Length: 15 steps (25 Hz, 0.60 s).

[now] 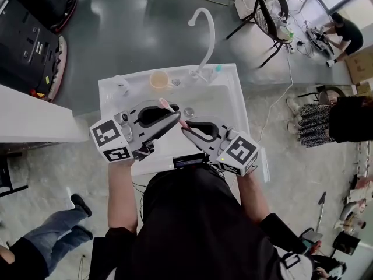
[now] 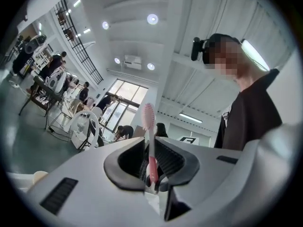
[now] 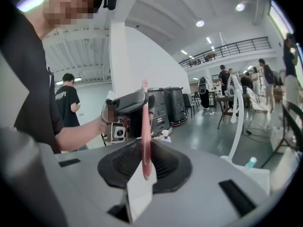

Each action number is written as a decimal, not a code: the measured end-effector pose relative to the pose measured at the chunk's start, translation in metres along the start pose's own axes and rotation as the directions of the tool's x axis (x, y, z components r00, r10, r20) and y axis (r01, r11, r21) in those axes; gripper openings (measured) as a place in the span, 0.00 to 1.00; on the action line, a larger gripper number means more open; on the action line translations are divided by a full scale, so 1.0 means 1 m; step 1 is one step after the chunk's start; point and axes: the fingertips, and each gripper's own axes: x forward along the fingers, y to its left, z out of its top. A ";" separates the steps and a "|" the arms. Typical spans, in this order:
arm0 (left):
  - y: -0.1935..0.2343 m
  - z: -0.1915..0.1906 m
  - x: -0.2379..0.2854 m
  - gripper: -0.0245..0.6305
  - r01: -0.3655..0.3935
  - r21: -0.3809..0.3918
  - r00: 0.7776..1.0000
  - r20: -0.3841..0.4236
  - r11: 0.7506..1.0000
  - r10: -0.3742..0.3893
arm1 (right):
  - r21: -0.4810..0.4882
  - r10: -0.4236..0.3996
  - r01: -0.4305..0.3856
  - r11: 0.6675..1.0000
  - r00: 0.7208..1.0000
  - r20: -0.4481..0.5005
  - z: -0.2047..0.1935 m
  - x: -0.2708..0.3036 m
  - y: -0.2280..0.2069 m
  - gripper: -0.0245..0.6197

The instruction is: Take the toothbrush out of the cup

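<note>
A pink toothbrush (image 1: 173, 114) hangs in the air over the white sink (image 1: 230, 98), held between my two grippers. My left gripper (image 1: 173, 117) is shut on it; in the left gripper view its bristle head (image 2: 148, 113) stands up out of the jaws. My right gripper (image 1: 185, 128) is shut on the handle (image 3: 145, 126), which rises from its jaws beside a white tag (image 3: 138, 188). The two grippers' tips almost meet. The tan cup (image 1: 158, 79) stands on the sink's back ledge, apart from the brush, with nothing visible in it.
A white curved faucet (image 1: 205, 39) rises behind the basin, with a small teal item (image 1: 218, 68) by its base and a white item (image 1: 121, 85) at the ledge's left. People stand on the floor around the sink, and a chair (image 1: 273, 7) is at the back right.
</note>
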 end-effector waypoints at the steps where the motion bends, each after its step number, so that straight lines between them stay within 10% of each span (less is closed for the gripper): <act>1: 0.003 0.000 -0.001 0.14 -0.014 -0.020 1.000 0.024 1.000 0.014 | 0.041 0.009 -0.010 0.999 1.000 0.026 0.001 0.001 0.000 0.13; 8: 0.020 -0.006 -0.030 0.31 -0.067 -0.205 0.975 0.196 0.976 0.108 | 0.301 -0.081 0.005 0.953 0.968 0.238 0.019 -0.012 -0.015 0.13; 15: 0.019 -0.020 -0.051 0.31 -0.111 -0.259 0.965 0.201 0.959 0.166 | 0.313 -0.197 0.098 0.945 0.932 0.306 0.034 -0.039 -0.030 0.13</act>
